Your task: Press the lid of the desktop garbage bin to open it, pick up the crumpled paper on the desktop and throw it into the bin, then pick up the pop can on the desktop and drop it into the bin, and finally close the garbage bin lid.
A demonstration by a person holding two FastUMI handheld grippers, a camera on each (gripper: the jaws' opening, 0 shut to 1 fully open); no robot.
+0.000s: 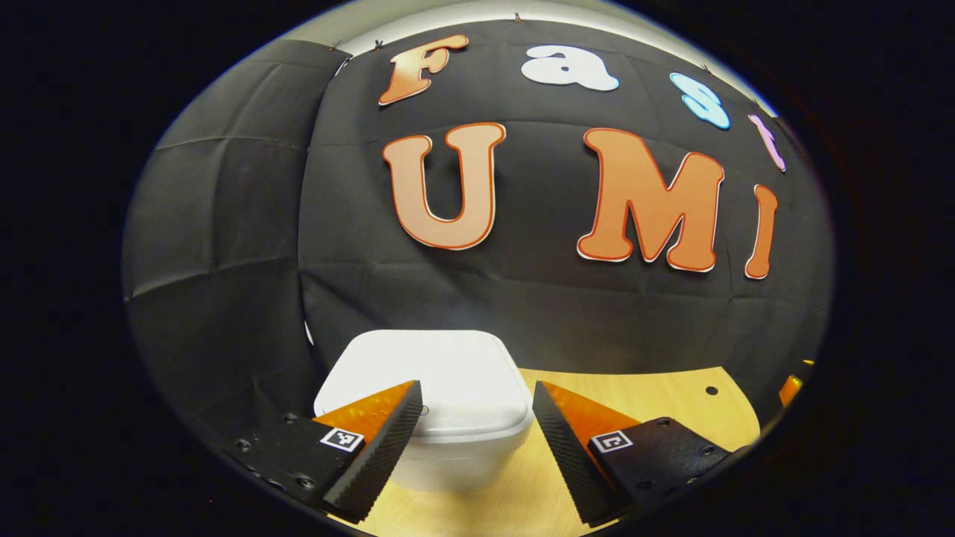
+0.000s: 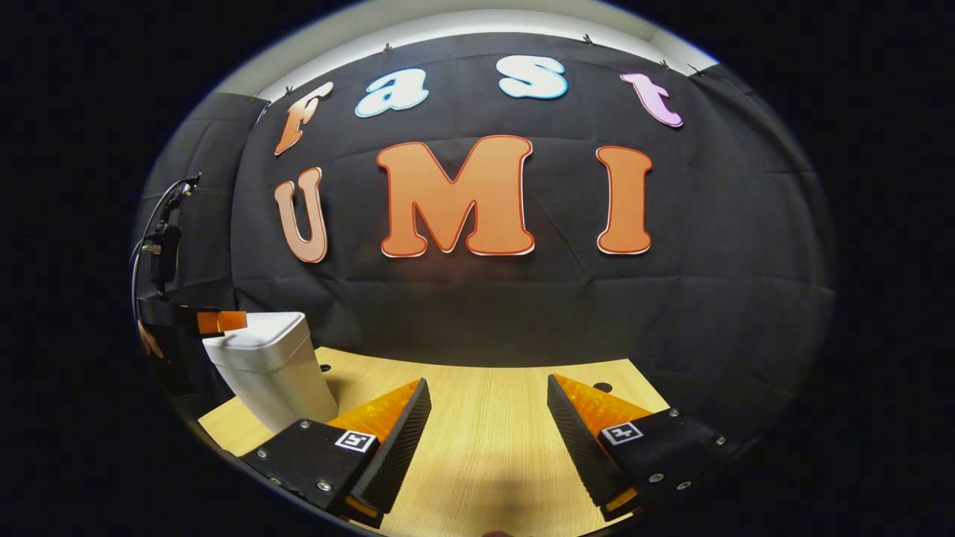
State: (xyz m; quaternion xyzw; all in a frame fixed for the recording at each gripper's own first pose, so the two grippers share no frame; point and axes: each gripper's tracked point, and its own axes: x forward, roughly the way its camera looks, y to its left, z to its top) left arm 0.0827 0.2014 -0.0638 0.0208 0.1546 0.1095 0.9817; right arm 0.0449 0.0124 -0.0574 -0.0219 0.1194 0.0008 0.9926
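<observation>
The left claw is released, its two fingers spread wide with nothing between them, and it hangs just above and in front of the white garbage bin. In the left gripper view the bin stands straight ahead of this claw on the wooden tabletop, its lid down and flat; the tip of the claw's left finger overlaps the front edge of the lid, though whether it touches cannot be told, while the right finger sits just off the bin's right side over bare wood. Behind the bin rises the black cloth wall. A small orange thing shows at the far right edge of that view, too cut off to make out. The right claw is likewise released, fingers well apart and gripping nothing, held over bare tabletop. From this claw the bin stands well off to the left and a little ahead, upright, lid closed. In the right gripper view the left claw appears at the bin's top, at the lid's far-left edge. A dark stand with cables rises beyond it at the left.
</observation>
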